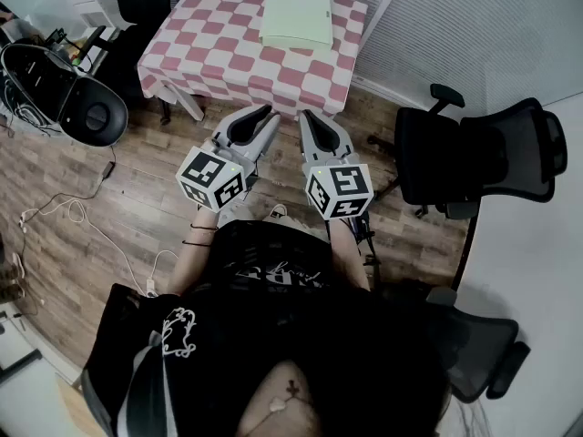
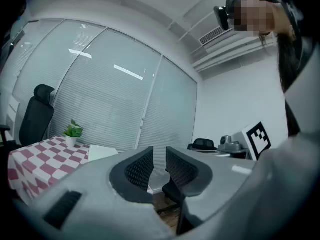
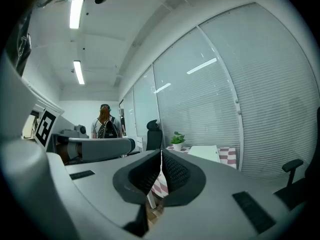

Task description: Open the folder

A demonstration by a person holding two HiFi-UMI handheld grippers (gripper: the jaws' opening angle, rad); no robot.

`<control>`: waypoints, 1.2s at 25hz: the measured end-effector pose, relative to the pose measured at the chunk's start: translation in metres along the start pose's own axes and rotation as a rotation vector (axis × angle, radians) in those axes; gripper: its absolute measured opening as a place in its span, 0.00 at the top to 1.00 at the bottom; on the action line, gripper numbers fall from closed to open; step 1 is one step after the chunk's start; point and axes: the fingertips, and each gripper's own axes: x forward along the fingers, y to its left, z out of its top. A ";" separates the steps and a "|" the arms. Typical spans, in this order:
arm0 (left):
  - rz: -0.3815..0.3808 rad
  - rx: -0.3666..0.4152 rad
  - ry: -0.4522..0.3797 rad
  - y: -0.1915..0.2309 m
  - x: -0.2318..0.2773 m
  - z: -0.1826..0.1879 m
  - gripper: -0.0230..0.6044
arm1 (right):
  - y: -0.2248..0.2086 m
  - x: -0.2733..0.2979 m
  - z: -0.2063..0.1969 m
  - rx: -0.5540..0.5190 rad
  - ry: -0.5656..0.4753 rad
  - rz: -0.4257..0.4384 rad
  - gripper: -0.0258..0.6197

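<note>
Pale green flat folder (image 1: 297, 15) closed atop pink-and-white checked table (image 1: 209, 53), well ahead of both claws. Jaws of left grey gripper (image 2: 160, 156) slightly apart, holding nothing; right grey gripper (image 3: 161, 156) pressed together, likewise.

An office: black swivel chairs (image 1: 492, 153), glass partitions (image 2: 115, 99) with blinds.

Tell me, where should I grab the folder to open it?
Probably pinch only the top cover at a free corner of the folder, coming in low and level from the near side of the table. It lies flat and closed, so a grab from above would clamp both covers. Which edge is the spine can't be told.
</note>
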 end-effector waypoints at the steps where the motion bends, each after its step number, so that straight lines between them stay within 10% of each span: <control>1: -0.003 -0.001 0.000 0.000 0.001 0.000 0.83 | 0.000 0.001 0.000 0.000 0.000 -0.001 0.93; 30: -0.009 -0.010 0.077 0.036 0.038 -0.020 0.89 | -0.052 0.036 -0.023 0.049 0.050 -0.032 0.93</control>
